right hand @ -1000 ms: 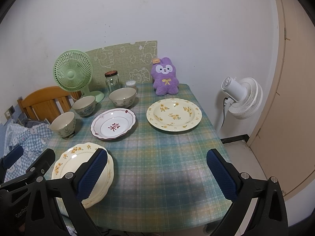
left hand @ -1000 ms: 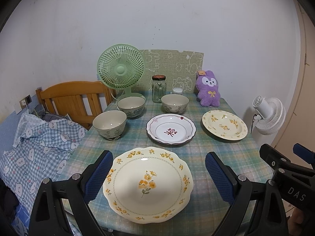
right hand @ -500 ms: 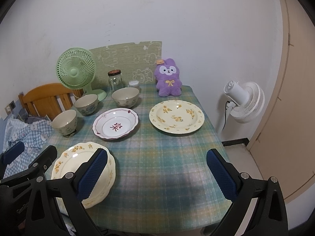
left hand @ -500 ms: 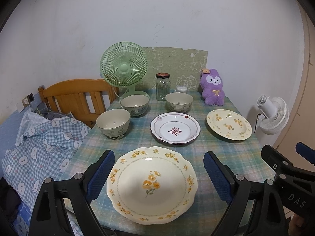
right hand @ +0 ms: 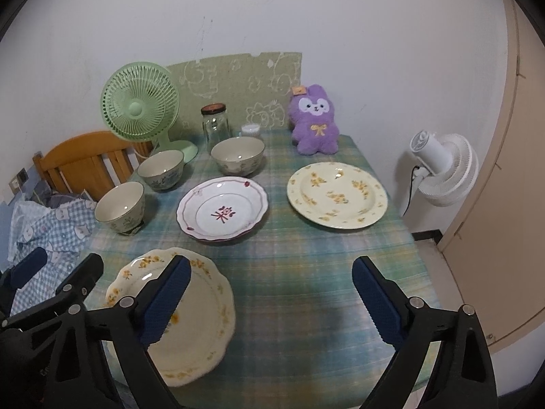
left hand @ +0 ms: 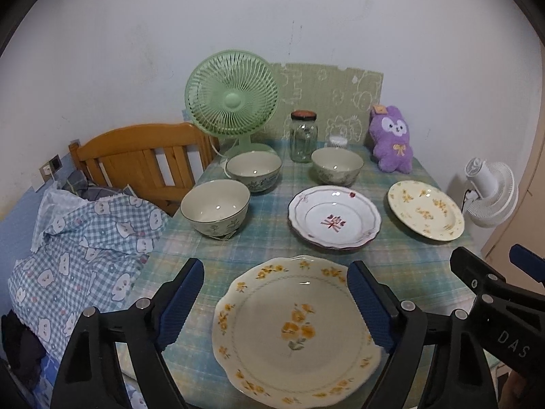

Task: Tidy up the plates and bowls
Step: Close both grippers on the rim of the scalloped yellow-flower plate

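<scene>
Already both grippers have drifted in over the near edge of the checked table [right hand: 306, 259], and the dishes loom larger than a second ago; the left gripper [left hand: 276, 303] now hangs over the scalloped yellow-flowered plate [left hand: 296, 327] nearest the person, its jaws apart but closing, pads clear of the rim; the right gripper [right hand: 269, 303] has its jaws apart and narrowing too, only bare cloth between them (that same plate lies just beside its left finger). Nothing is held yet. Further back wait the white plate with the red mark [left hand: 333, 216], the round yellow plate [right hand: 337, 194] and three bowls [left hand: 215, 206], all unstacked; the near plate looks the likely first pick.
</scene>
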The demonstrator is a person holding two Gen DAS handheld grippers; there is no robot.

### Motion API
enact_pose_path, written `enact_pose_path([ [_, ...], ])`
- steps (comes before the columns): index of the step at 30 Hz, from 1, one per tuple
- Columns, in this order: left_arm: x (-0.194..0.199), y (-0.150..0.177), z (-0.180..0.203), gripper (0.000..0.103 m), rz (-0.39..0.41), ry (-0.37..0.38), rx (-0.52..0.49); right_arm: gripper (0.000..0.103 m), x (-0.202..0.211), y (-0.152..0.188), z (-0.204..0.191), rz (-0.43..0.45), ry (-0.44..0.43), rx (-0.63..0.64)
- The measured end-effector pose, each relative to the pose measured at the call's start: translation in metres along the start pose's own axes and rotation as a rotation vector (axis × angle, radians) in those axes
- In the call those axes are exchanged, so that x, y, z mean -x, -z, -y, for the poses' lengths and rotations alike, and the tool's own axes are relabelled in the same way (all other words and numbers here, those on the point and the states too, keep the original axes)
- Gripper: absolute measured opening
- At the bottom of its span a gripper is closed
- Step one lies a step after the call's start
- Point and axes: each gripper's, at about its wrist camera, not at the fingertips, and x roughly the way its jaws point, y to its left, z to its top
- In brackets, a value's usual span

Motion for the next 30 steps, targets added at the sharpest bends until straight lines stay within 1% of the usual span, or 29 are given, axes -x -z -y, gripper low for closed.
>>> enact_pose_path([
  [4, -0.023, -0.001, -0.010, 0.084, -0.035, -0.002, -0.017, 0.094, -0.022, 0.003, -0.020, -0.039, 0.000, -0.005],
  [8, -0.047, 0.007, -0.021, 0.081, -0.094, 0.006, -0.033, 0.092, -0.046, 0.011, -0.035, -0.088, 0.009, -0.011],
  [13, -0.076, 0.019, -0.031, 0.081, -0.148, 0.023, -0.051, 0.090, -0.074, 0.023, -0.051, -0.145, 0.037, -0.012],
  [15, -0.087, 0.024, -0.034, 0.081, -0.162, 0.025, -0.061, 0.087, -0.086, 0.029, -0.056, -0.168, 0.048, -0.015],
  [19, -0.106, 0.034, -0.040, 0.081, -0.200, 0.037, -0.052, 0.085, -0.107, 0.039, -0.065, -0.218, 0.055, -0.011],
  [25, -0.129, 0.045, -0.040, 0.078, -0.266, 0.073, -0.056, 0.076, -0.132, 0.049, -0.071, -0.282, 0.070, -0.012],
  [27, -0.135, 0.047, -0.040, 0.075, -0.281, 0.083, -0.052, 0.074, -0.137, 0.050, -0.071, -0.305, 0.070, -0.013],
  [29, -0.139, 0.048, -0.041, 0.068, -0.299, 0.099, -0.049, 0.073, -0.141, 0.053, -0.072, -0.328, 0.075, -0.013],
  [30, -0.141, 0.049, -0.041, 0.067, -0.307, 0.101, -0.050, 0.071, -0.142, 0.054, -0.072, -0.336, 0.077, -0.014],
])
